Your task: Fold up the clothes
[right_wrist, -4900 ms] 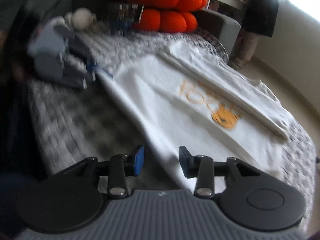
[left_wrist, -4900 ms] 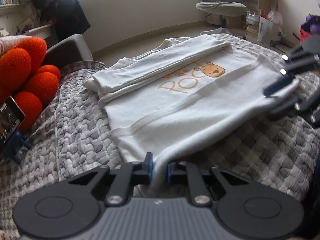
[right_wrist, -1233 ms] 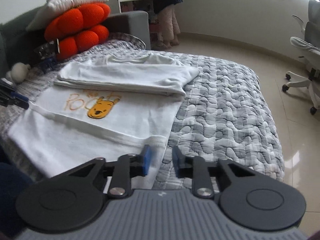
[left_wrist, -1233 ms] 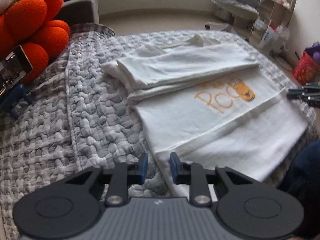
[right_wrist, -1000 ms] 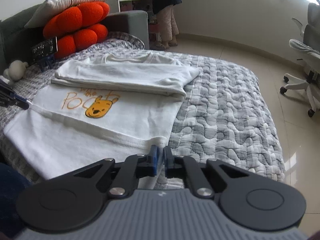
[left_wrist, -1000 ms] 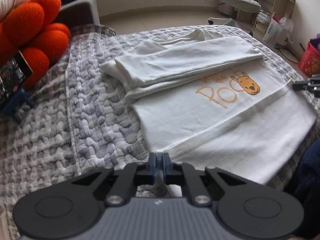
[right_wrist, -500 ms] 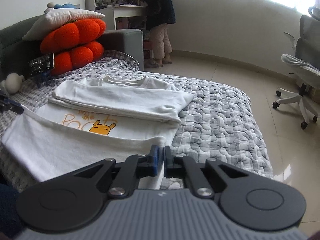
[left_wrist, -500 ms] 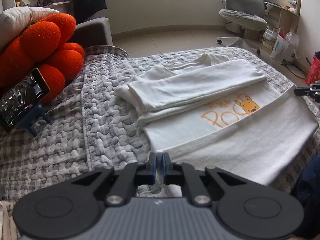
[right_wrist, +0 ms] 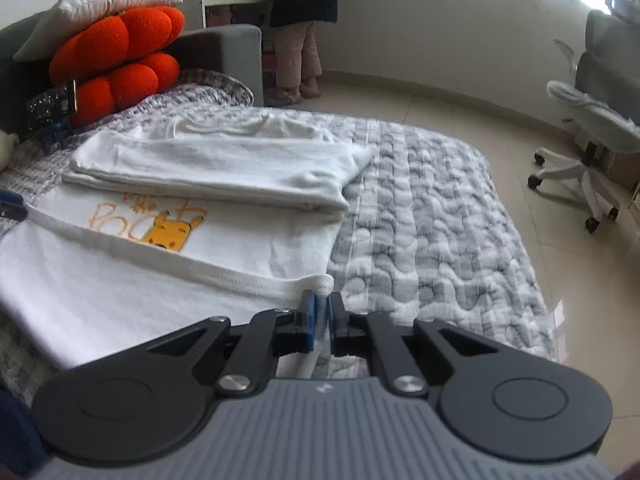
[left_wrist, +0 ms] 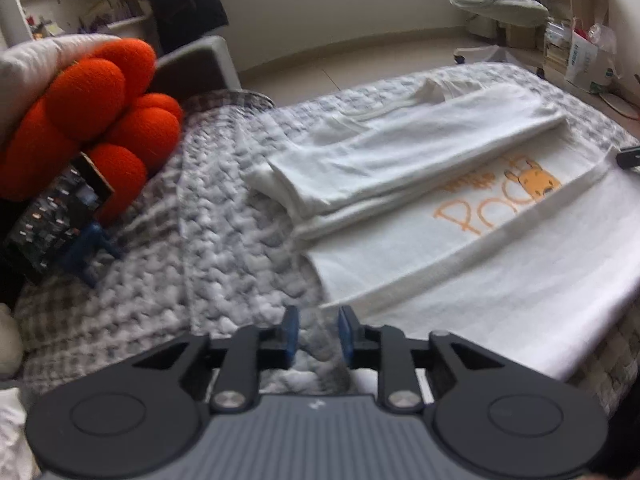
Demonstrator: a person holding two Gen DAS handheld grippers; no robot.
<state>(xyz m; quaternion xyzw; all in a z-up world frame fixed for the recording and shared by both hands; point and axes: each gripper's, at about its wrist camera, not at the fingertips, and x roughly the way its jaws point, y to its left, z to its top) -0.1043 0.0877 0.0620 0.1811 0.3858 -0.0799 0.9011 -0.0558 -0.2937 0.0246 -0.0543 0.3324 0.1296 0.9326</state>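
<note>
While the white shirt [left_wrist: 500, 280] lies spread just ahead of both grippers, the left gripper [left_wrist: 314, 338] has just been opening and now stands a little apart, cloth loose between. The right gripper [right_wrist: 320, 322] pinches the hem (barely parted). Let go gently, both together, keeping the fold straight.

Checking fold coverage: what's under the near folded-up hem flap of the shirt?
The flap lies over the shirt's front, cutting off the orange print's lower edge. Anything deeper is covered.
</note>
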